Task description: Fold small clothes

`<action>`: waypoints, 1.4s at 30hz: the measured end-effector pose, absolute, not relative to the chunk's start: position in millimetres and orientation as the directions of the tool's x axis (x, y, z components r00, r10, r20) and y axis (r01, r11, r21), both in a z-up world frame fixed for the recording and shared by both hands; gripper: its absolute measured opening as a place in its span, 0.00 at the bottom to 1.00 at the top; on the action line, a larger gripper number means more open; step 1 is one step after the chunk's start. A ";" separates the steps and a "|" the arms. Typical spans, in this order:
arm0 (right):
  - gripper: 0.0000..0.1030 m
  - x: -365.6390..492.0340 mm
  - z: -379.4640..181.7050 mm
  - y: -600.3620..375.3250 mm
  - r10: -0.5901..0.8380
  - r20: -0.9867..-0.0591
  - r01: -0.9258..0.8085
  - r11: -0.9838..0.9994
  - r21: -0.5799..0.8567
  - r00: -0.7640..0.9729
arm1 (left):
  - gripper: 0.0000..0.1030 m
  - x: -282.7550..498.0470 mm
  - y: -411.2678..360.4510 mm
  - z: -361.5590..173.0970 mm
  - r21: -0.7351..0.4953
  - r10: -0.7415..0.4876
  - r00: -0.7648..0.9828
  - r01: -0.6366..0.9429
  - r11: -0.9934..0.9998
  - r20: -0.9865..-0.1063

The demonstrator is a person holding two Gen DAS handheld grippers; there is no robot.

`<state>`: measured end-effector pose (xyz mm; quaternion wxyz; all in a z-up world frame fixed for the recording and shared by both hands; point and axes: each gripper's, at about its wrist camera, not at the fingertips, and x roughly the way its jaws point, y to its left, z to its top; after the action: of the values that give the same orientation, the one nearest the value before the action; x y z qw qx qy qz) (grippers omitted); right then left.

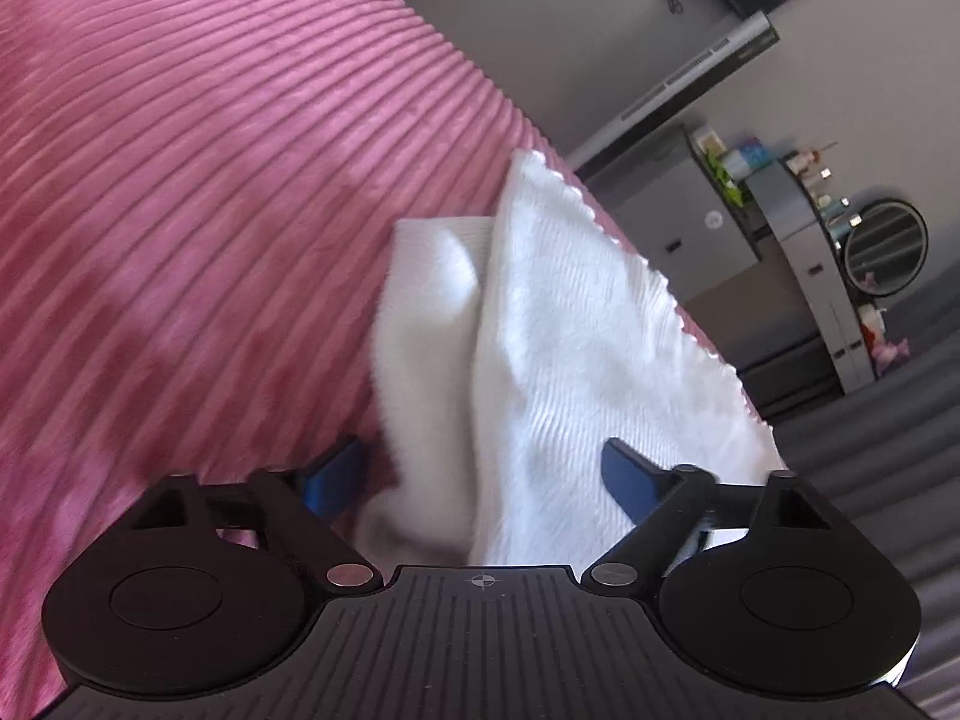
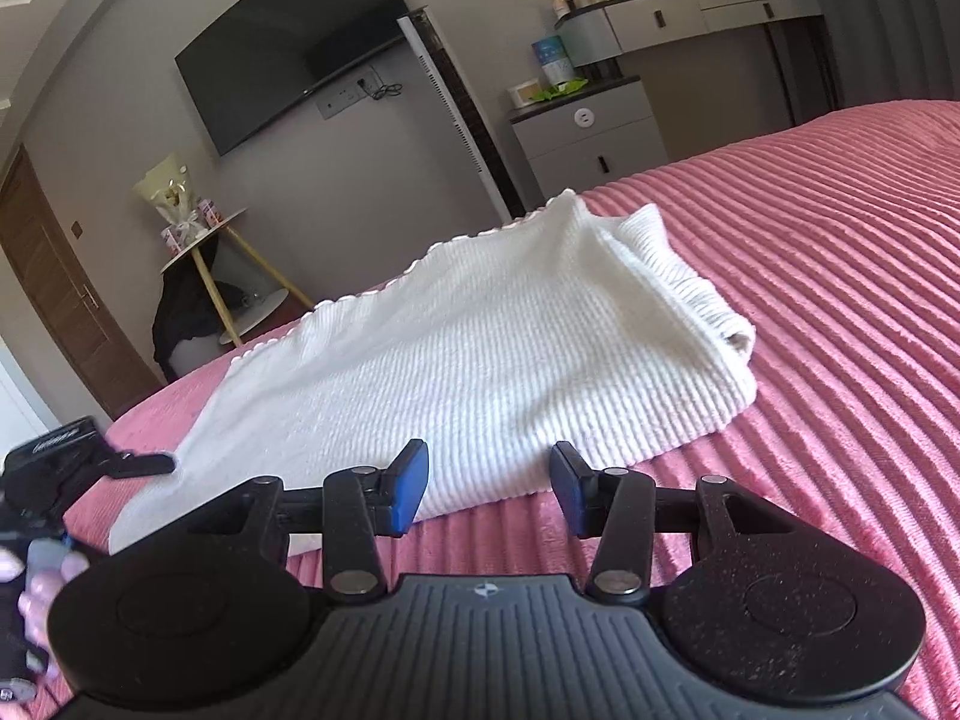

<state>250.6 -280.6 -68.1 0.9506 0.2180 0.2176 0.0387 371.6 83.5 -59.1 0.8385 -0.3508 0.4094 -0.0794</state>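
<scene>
One white garment (image 2: 480, 348) lies just beyond the right gripper's (image 2: 489, 489) parted fingers.

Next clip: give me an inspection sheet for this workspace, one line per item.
Surface: pink ribbed bedspread.
Job's things: white knit garment, partly folded, lying on it.
Clutter: nothing seen on the bed.
Grippers: left tongs open, garment between the pads; right tongs open at the garment's near edge.
Cables: plug lead under the TV.
Surroundings: dresser, side table, door.
</scene>
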 end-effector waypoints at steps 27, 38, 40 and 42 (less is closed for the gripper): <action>0.27 286.1 -69.7 -272.0 0.322 -0.339 -0.104 0.842 0.529 0.884 | 0.19 374.4 -50.9 70.9 -0.361 -0.431 0.696 0.258 0.896 -0.574; 0.29 267.5 -86.0 -351.8 0.233 -0.303 0.051 0.712 0.700 0.924 | 0.36 373.0 -212.6 21.4 -0.150 -0.453 0.484 0.542 0.827 -0.749; 0.29 266.8 -91.2 -357.8 0.247 -0.294 0.047 0.686 0.726 0.923 | 0.37 361.9 -199.8 20.8 -0.186 -0.471 0.507 0.514 0.837 -0.722; 0.29 269.0 -94.0 -358.7 0.256 -0.282 0.039 0.672 0.740 0.924 | 0.45 344.6 -172.5 26.0 -0.247 -0.505 0.548 0.477 0.844 -0.667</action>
<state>269.0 -358.7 -94.0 0.8955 0.4004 0.1846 0.0606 344.6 -172.5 26.0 0.8796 -0.0185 0.3849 -0.2790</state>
